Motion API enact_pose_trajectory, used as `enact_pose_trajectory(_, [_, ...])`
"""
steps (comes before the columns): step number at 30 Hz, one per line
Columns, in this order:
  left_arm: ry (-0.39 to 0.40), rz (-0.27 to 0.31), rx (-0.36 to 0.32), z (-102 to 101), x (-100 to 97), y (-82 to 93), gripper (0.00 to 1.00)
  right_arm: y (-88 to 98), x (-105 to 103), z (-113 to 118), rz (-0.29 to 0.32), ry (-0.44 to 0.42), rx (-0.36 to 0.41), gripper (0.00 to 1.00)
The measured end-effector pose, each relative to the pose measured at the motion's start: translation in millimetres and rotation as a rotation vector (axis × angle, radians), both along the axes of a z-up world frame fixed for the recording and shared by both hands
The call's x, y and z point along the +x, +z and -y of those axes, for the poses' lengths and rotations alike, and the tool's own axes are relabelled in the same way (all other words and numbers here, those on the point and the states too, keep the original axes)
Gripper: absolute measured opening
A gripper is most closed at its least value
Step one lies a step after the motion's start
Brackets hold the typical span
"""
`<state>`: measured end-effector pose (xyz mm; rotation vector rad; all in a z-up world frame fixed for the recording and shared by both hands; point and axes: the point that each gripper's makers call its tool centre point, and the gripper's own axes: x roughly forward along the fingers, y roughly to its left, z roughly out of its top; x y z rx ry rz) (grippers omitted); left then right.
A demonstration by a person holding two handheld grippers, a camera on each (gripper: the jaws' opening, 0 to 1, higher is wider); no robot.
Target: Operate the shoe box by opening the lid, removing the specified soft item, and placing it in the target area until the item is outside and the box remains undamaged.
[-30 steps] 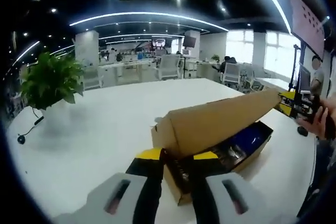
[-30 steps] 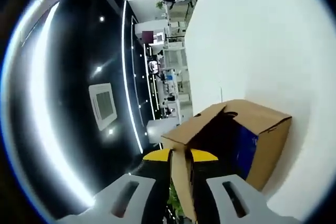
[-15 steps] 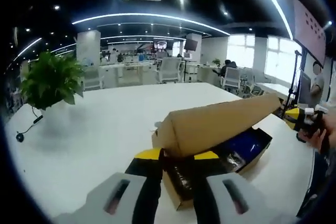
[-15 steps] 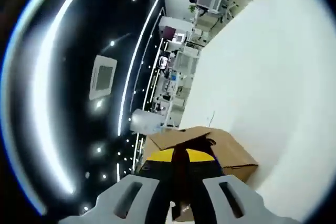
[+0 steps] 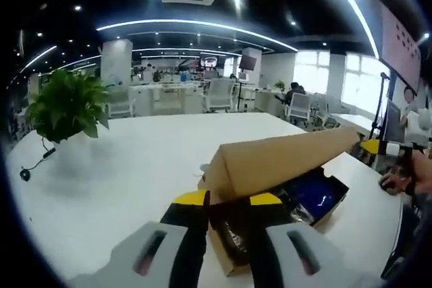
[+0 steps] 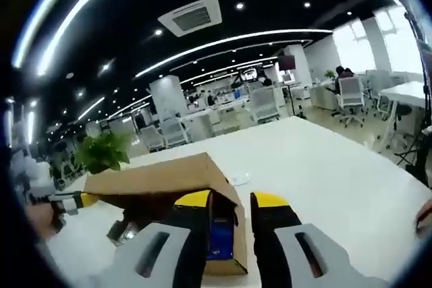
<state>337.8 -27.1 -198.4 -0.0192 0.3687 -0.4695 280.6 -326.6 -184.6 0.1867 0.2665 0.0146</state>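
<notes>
In the left gripper view, your left gripper (image 5: pixel 227 202) rises from the bottom edge with its two black, yellow-tipped jaws spread apart, straddling the near end wall of the brown corrugated cardboard shoe box (image 5: pixel 270 197). The box rests on the large white table (image 5: pixel 128 166). Its brown cardboard lid (image 5: pixel 283 155) is raised at a slant over the open box, hinged along one long side. Inside, you can see a blue item (image 5: pixel 314 190) toward the far end and a dark, glossy item (image 5: pixel 233 231) at the near end, between the jaws; what either item is cannot be told. A green leafy potted plant (image 5: pixel 65 104) stands on the table at the left, well apart from the box. At the right edge, a person's hand (image 5: pixel 403 179) holds the other gripper near the far end of the lid. In the right gripper view, your right gripper (image 6: pixel 233 202) has its jaws spread, one on each side of the end wall of the box, with the blue item showing between them. The lid slants up over the box toward the left.
</notes>
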Motion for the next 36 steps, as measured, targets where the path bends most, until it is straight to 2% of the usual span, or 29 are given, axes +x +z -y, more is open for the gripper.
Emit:
enact_pose_trajectory(1, [0.002,-0.001,0.0,0,0.5,0.3,0.2,-1.4,3,-4,-0.001,0.024,-0.059,0.2])
enact_pose_trajectory(4, [0.006,-0.002,-0.009,0,1.3,1.9,0.2,-2.9,8,-10,-0.006,0.028,-0.068,0.2])
enact_pose_trajectory(6, [0.003,-0.006,-0.006,1,1.8,1.8,0.2,-2.9,14,-11,-0.001,0.034,-0.134,0.2])
enact_pose_trajectory(8, [-0.001,-0.007,-0.005,1,2.2,2.8,0.2,1.0,21,-15,0.036,0.037,-0.132,0.21])
enact_pose_trajectory(9, [-0.004,-0.006,-0.014,2,3.0,4.9,0.2,5.2,25,-14,0.073,0.032,-0.191,0.21])
enact_pose_trajectory(10, [-0.01,0.002,-0.021,2,4.5,8.1,0.2,6.5,27,-14,0.084,0.035,-0.212,0.21])
enact_pose_trajectory(12, [-0.01,0.004,-0.019,2,5.0,12.1,0.21,4.0,29,-19,0.072,0.047,-0.165,0.18])
enact_pose_trajectory(16, [-0.009,0.006,-0.023,-2,6.0,14.4,0.22,5.9,35,-17,0.078,0.032,-0.166,0.18])
enact_pose_trajectory(20, [-0.007,0.001,-0.026,-5,4.1,13.9,0.22,4.9,41,-12,0.08,0.024,-0.181,0.23])
enact_pose_trajectory(25, [-0.041,0.006,-0.018,-2,2.7,14.1,0.27,0.3,48,-10,0.069,0.043,-0.214,0.21])
enact_pose_trajectory(28, [-0.065,-0.035,-0.057,0,-1.0,8.7,0.34,-2.8,54,-10,0.059,0.052,-0.236,0.19])
enact_pose_trajectory(30, [-0.094,-0.087,-0.063,2,-8.0,-1.2,0.4,-0.7,58,-9,0.062,0.054,-0.26,0.19])
enact_pose_trajectory(32, [-0.132,-0.093,-0.056,4,-13.7,-5.3,0.42,2.4,62,-10,0.073,0.064,-0.251,0.17])
enact_pose_trajectory(33, [-0.15,-0.105,-0.072,6,-18.3,-7.5,0.43,6.6,67,-9,0.082,0.067,-0.279,0.16])
enact_pose_trajectory(34, [-0.168,-0.128,-0.098,7,-22.1,-10.3,0.46,7.4,67,-10,0.084,0.07,-0.277,0.15])
enact_pose_trajectory(36, [-0.165,-0.14,-0.102,5,-23.1,-12.6,0.51,13.3,69,-8,0.094,0.053,-0.277,0.14])
